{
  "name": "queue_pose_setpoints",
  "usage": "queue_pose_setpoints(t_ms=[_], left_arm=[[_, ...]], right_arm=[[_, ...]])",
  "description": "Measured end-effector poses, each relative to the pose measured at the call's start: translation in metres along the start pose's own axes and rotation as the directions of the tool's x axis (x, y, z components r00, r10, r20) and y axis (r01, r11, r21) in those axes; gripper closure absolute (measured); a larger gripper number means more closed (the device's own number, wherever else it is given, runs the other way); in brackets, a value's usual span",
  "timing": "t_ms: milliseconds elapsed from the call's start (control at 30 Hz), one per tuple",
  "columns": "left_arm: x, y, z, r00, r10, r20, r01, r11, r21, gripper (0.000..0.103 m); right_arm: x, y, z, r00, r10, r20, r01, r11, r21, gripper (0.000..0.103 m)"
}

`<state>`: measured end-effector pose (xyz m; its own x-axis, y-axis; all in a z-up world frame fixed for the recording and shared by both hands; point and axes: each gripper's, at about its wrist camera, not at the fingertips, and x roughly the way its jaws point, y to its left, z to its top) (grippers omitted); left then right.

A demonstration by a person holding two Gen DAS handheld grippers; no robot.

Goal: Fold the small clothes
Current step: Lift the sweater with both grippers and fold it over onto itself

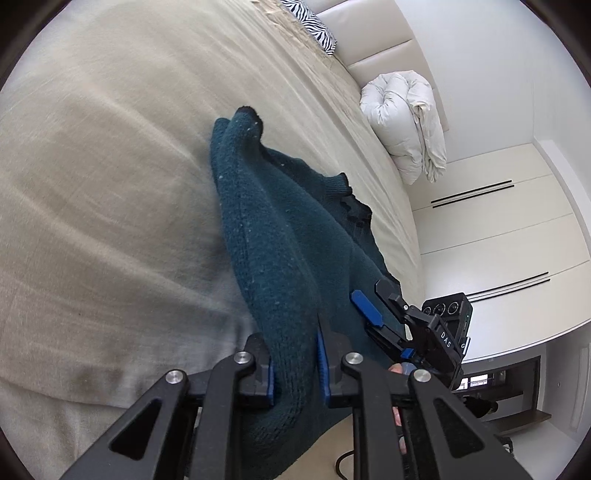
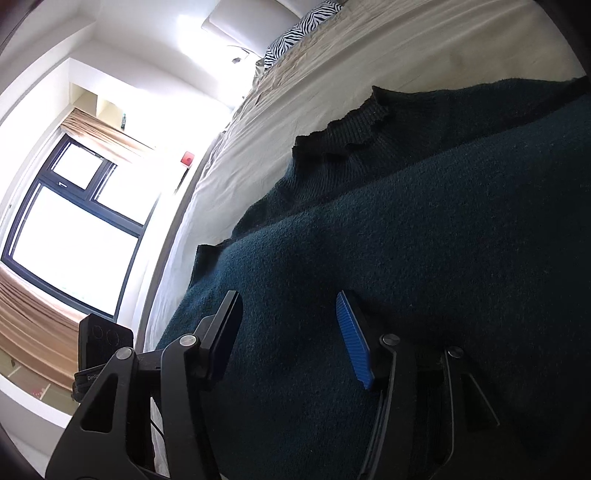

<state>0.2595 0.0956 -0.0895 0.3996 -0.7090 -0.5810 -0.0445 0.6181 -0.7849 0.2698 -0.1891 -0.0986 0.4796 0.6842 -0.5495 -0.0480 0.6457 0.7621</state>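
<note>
Beige bedding covers the bed [image 1: 110,184], lightly creased, with a zebra-print pillow [image 1: 314,26] at the far end against a pale padded headboard [image 1: 373,37]. Beside the pillow, at the bed's right edge, a white duvet [image 1: 406,125] sits bundled up. White wardrobe doors [image 1: 498,229] with dark slot handles fill the wall on the right. From the right wrist camera, a dark-framed window [image 2: 77,229] glares bright on the left, tan curtains above and below it.

On the bed lies a dark teal knitted sweater [image 1: 280,240], its ribbed collar [image 2: 347,122] toward the pillow end, one fold lifted into a ridge.

Near the camera, the left tool [image 1: 295,363] has its blue pads pressed onto a fold of the sweater, pinching the knit. The right tool [image 2: 290,332] stands spread over the sweater's near part, cloth between its fingers, pads not clamped on it. Seen from the left wrist, the right tool's body bears the letters "DAS"; the left tool's housing, seen from the right wrist, carries a partly hidden word beginning "Gen".
</note>
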Motion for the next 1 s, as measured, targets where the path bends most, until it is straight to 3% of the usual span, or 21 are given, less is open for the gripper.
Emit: queue_pose_setpoints(t_ms=[133, 233, 433, 567, 633, 767, 867, 933, 1000], left_arm=[[0.003, -0.047, 0.002, 1.0, 0.016, 0.002, -0.016, 0.996, 0.087, 0.085], [0.021, -0.092, -0.003, 1.0, 0.028, -0.009, -0.026, 0.985, 0.17, 0.085], [0.103, -0.173, -0.039, 0.996, 0.039, -0.083, -0.01, 0.948, 0.319, 0.085], [0.173, -0.186, -0.069, 0.985, 0.042, -0.168, 0.015, 0.946, 0.323, 0.082], [0.194, -0.179, -0.081, 0.976, 0.049, -0.211, 0.016, 0.954, 0.299, 0.08], [0.169, -0.172, -0.092, 0.983, 0.0, -0.183, 0.059, 0.947, 0.316, 0.061], [0.13, -0.171, -0.093, 0.991, -0.051, -0.124, 0.093, 0.93, 0.357, 0.048], [0.104, -0.171, -0.098, 0.979, -0.164, -0.118, 0.197, 0.904, 0.38, 0.037], [0.089, -0.17, -0.104, 0.985, -0.154, -0.081, 0.173, 0.885, 0.432, 0.032]], right_arm=[[-0.032, -0.012, 0.009, 0.996, 0.082, 0.021, -0.084, 0.991, 0.103, 0.039], [-0.064, -0.028, 0.016, 0.987, 0.151, 0.049, -0.156, 0.978, 0.139, 0.037], [-0.108, -0.079, 0.025, 0.952, 0.281, 0.117, -0.303, 0.92, 0.249, 0.028], [-0.122, -0.122, 0.027, 0.932, 0.328, 0.152, -0.361, 0.87, 0.337, 0.029], [-0.131, -0.139, 0.027, 0.912, 0.367, 0.184, -0.411, 0.835, 0.366, 0.029], [-0.142, -0.149, 0.027, 0.897, 0.4, 0.189, -0.443, 0.822, 0.358, 0.029], [-0.142, -0.147, 0.032, 0.911, 0.375, 0.17, -0.412, 0.839, 0.356, 0.029], [-0.143, -0.138, 0.037, 0.94, 0.322, 0.117, -0.342, 0.879, 0.332, 0.029], [-0.145, -0.13, 0.042, 0.965, 0.257, 0.057, -0.262, 0.917, 0.302, 0.029]])
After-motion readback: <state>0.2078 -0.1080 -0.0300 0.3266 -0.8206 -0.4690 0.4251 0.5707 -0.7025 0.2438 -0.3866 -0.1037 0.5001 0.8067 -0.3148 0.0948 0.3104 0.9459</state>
